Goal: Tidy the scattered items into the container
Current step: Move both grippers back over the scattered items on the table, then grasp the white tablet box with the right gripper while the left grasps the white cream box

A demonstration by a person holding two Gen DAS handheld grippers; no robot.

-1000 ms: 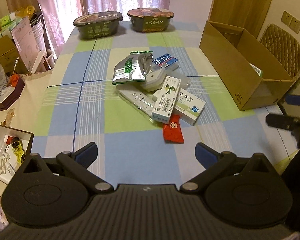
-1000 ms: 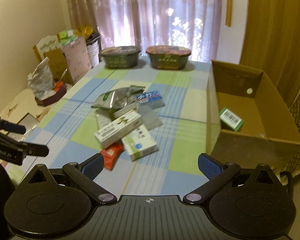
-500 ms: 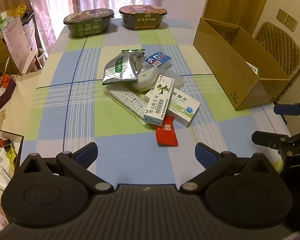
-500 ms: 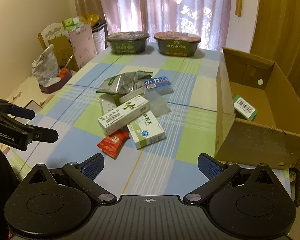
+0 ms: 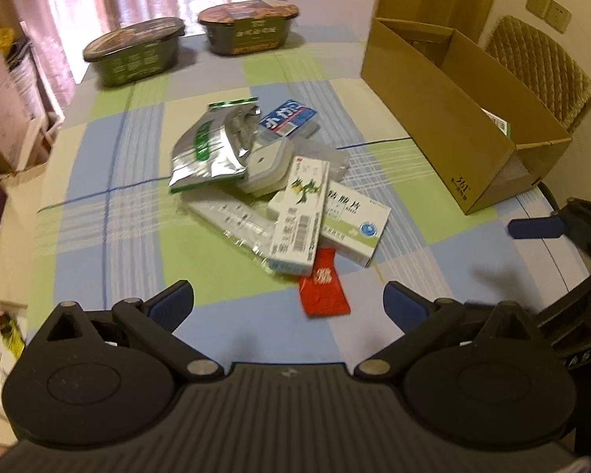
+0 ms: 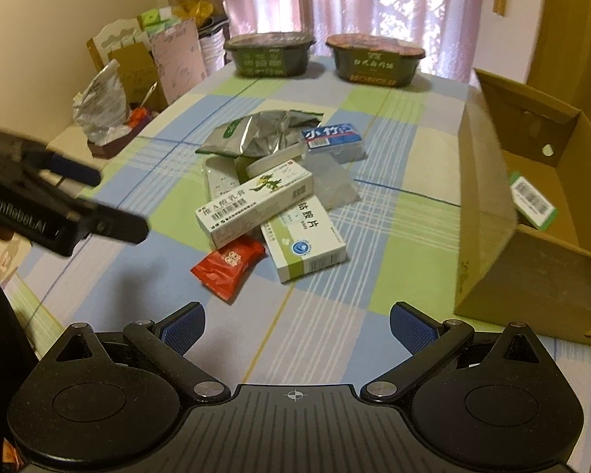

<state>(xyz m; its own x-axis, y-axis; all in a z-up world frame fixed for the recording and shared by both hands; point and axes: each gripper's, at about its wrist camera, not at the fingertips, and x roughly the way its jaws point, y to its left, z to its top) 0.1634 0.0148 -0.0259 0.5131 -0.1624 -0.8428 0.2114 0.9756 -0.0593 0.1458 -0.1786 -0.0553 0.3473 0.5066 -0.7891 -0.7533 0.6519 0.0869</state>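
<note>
The pile [image 5: 272,193] of scattered items lies in the middle of the table [image 5: 110,205], well apart from the box [image 5: 445,134] that stands open at the right side. One small carton [image 6: 532,201] is already inside the box. At the near edge of the pile a red sachet [image 6: 228,266] lies flat, partly under a long white carton [image 6: 256,207]; a second carton [image 6: 305,244] lies just beside it.

The left gripper [image 5: 287,301] and the right gripper [image 6: 297,325] both hover above the near side of the table, jaws apart and holding nothing.

I judge the step is to choose a first item. The long carton on top looks the easiest: close across its narrow sides and lift straight up, so the things under it are not dragged. The thin sachet is harder to pinch from flat cloth.
</note>
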